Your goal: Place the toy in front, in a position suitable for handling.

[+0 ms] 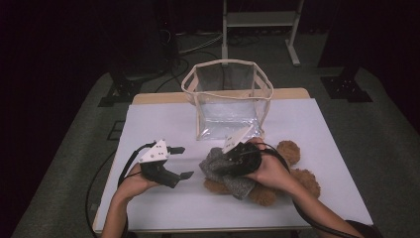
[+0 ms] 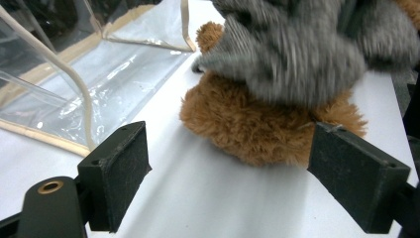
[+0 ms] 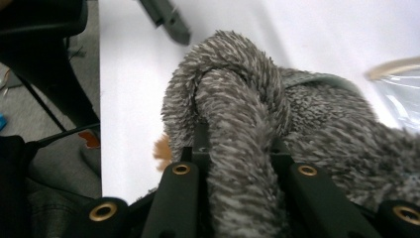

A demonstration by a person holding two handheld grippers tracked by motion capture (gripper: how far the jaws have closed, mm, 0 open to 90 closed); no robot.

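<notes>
A brown teddy bear (image 1: 306, 181) lies on the white table (image 1: 158, 121), right of the middle. A fuzzy grey cloth (image 1: 216, 167) is draped over it. My right gripper (image 1: 234, 157) rests on the bear, shut on a fold of the grey cloth (image 3: 237, 89), which bulges up between its jaws. My left gripper (image 1: 185, 161) hovers just left of the bear, open and holding nothing. In the left gripper view its pads (image 2: 119, 168) frame the bear (image 2: 257, 129) and the cloth (image 2: 297, 54) a little beyond them.
A clear plastic bag (image 1: 228, 99) with a cream rim stands open at the back of the table, just behind the bear. It also borders the left gripper view as the bag (image 2: 74, 84). A metal stand (image 1: 260, 20) is on the floor beyond.
</notes>
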